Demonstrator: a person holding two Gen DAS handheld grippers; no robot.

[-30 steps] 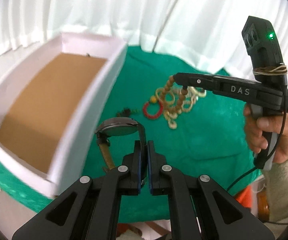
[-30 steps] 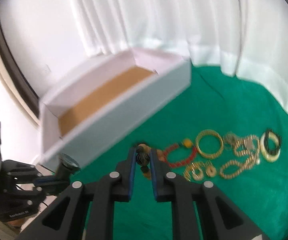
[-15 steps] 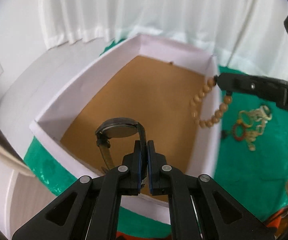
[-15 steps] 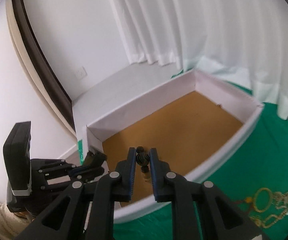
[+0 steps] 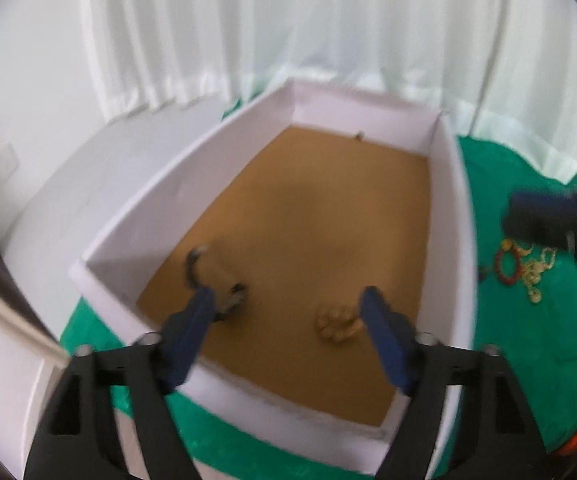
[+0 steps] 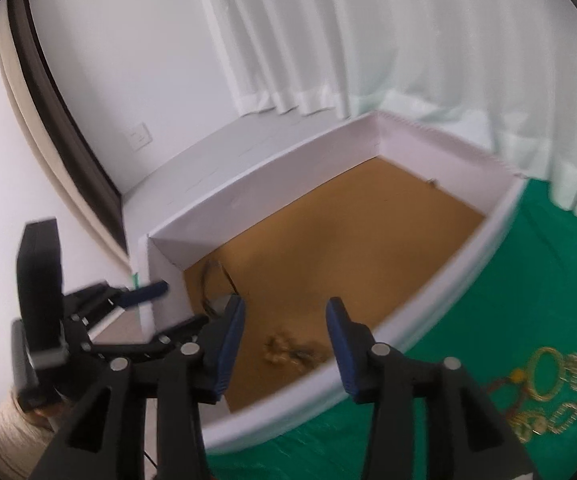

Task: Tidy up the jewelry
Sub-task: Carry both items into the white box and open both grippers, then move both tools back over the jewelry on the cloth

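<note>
The watch in the box is smeared by motion, and the left hand-held gripper covers its near end, so its face cannot be read. The beaded bracelet is a blurred tan heap; single beads cannot be told apart. The right hand-held gripper is blurred and cut off by the right edge. The jewelry pile runs past the right edge, too soft to sort.

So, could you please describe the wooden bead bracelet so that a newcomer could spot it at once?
Find the white box with the brown floor on the green cloth. Two things lie at its near end: the bead bracelet is the tan heap of round beads on the right, unlike the dark strapped watch on the left.
</note>
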